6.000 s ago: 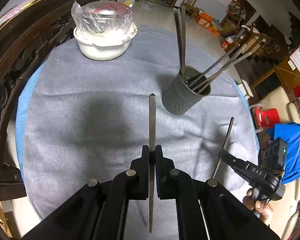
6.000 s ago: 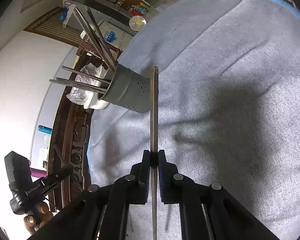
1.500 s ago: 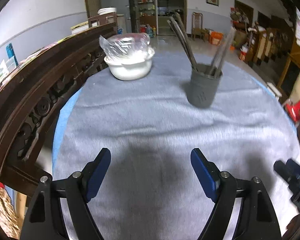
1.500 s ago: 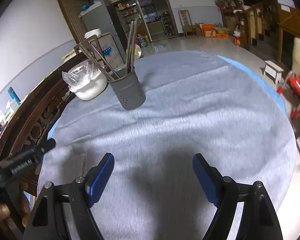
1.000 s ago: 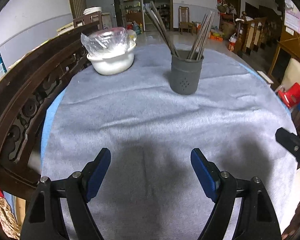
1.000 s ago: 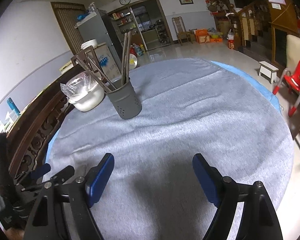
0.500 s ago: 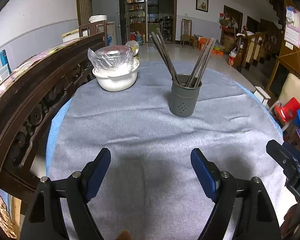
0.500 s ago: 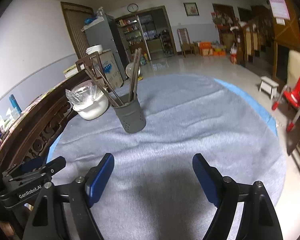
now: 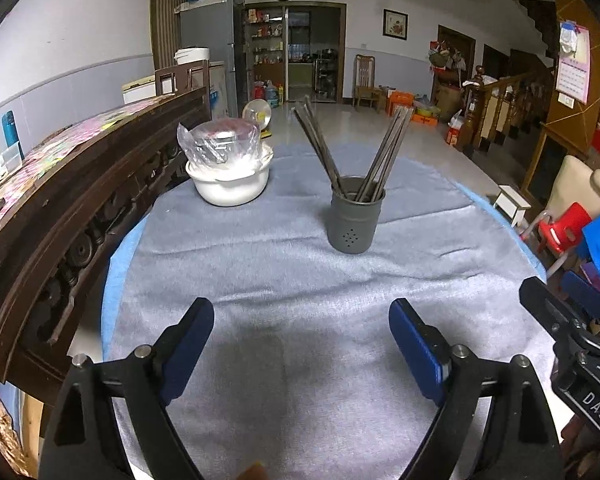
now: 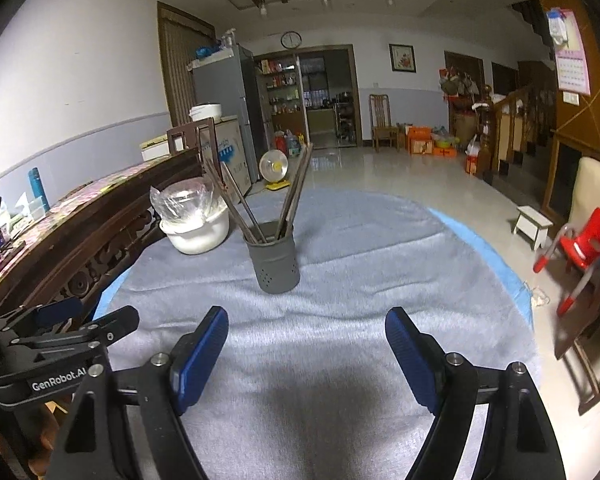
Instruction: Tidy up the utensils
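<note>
Grey cloth [image 9: 300, 280] covers the round table. Nearest, left gripper [image 9: 301, 326] & right gripper [image 10: 306, 336] hang wide open, both empty. Farther back, utensils [image 9: 356, 156] sit in holder [image 9: 355, 220]; a careless swing could tip it.

left gripper [image 9: 301, 350] jaws wide apart, right gripper [image 10: 306, 354] same, both empty, side by side

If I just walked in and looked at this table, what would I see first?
Probably the dark gray cup near the middle of the gray tablecloth, with long metal chopsticks fanning out of it. To its left sits a white bowl with a plastic-wrapped dish on top. Up close, the left gripper and right gripper are open and hold nothing.
</note>
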